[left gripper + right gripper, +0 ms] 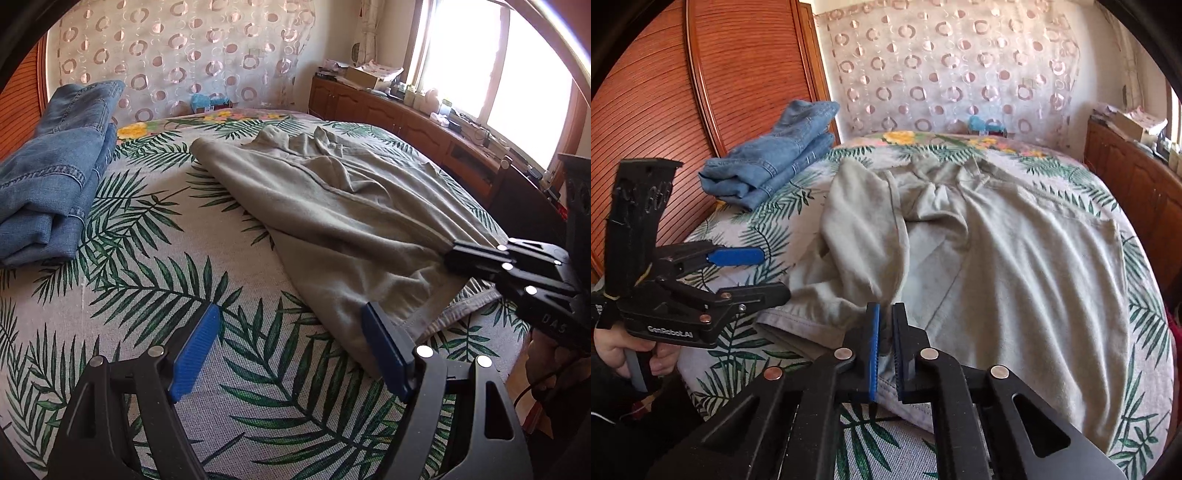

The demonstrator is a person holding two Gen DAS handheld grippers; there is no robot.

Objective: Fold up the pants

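Note:
Grey-beige pants [332, 192] lie crumpled across the leaf-print bed, waistband toward me. My right gripper [886, 314] is shut on a fold of the pants [1015, 240] near the waistband, with cloth pinched between its blue pads. In the left wrist view the right gripper [453, 252] bites the cloth's right edge. My left gripper [291, 317] stands open over the sheet, its right pad [384, 350] beside the pants' near left edge, with nothing between the pads. The right wrist view shows the left gripper [764, 273] open at the pants' left side.
Folded blue jeans [55, 166] rest at the far left of the bed [147, 258], against a wooden headboard [665, 110]. A wooden cabinet [388, 114] with clutter runs along the right under a bright window. A hand [613, 350] holds the left gripper's handle.

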